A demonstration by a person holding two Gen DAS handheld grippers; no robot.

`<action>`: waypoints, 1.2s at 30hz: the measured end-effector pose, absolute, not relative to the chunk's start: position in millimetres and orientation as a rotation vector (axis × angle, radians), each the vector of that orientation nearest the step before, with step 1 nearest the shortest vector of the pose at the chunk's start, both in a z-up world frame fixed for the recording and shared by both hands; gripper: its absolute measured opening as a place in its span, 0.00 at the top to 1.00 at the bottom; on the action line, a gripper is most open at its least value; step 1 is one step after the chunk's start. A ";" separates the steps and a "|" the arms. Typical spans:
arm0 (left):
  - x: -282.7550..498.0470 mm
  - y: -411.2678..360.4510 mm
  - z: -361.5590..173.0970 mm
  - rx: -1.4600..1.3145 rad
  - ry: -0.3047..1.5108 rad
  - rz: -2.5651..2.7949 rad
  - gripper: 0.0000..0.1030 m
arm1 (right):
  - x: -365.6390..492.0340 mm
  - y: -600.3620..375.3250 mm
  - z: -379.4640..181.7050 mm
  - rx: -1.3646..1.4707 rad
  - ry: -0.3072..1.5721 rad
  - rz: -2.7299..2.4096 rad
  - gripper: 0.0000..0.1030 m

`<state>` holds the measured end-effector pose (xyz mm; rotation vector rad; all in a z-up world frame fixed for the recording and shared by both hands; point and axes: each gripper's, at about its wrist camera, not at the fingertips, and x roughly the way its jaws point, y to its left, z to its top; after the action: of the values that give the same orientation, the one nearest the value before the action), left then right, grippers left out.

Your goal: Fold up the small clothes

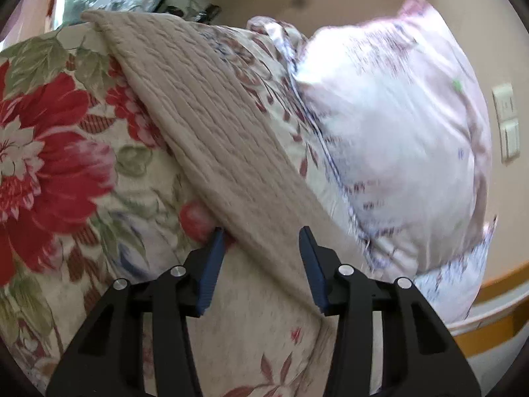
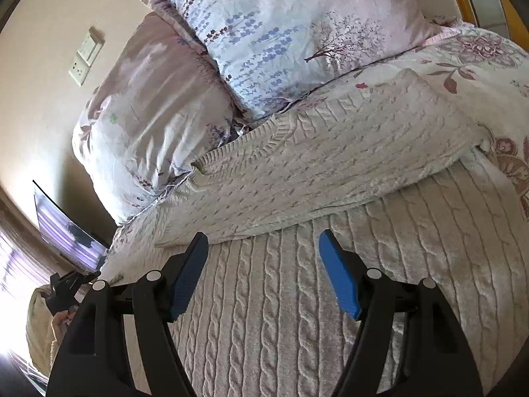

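A cream cable-knit sweater [image 2: 297, 281] lies spread on the bed, with a sleeve [image 2: 330, 165] folded across its upper part. My right gripper [image 2: 263, 241] is open and empty, just above the sweater's body near the sleeve edge. In the left wrist view the same sweater [image 1: 211, 139] shows as a long beige knit strip lying diagonally over the floral bedspread [image 1: 49, 152]. My left gripper [image 1: 261, 235] is open and empty, with the knit edge between its blue fingers [image 1: 211, 264]. The left view is blurred.
Two pillows [image 2: 281, 33] [image 2: 142, 125] lie at the head of the bed, one also in the left wrist view [image 1: 396, 145]. A wall with a socket plate [image 2: 84, 56] stands behind. A wooden bed frame [image 1: 496, 324] edges the mattress. The left gripper [image 2: 66, 291] shows at far left.
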<state>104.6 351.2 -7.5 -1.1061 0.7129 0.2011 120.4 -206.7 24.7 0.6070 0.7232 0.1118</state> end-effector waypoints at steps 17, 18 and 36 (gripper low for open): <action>113.9 370.1 3.3 -1.156 0.597 0.213 0.94 | 120.7 -206.2 25.5 0.621 0.721 0.156 0.29; 116.8 363.4 15.7 -1.130 0.579 0.194 0.94 | 120.5 -206.0 25.9 0.620 0.719 0.158 0.29; 213.6 19.8 65.5 -0.454 0.817 -0.372 0.93 | 98.9 -221.0 45.2 0.623 0.706 0.138 0.29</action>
<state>213.6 19.8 65.5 -0.4544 0.8174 -0.3721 98.9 -221.0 45.2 0.6231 0.7056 0.1378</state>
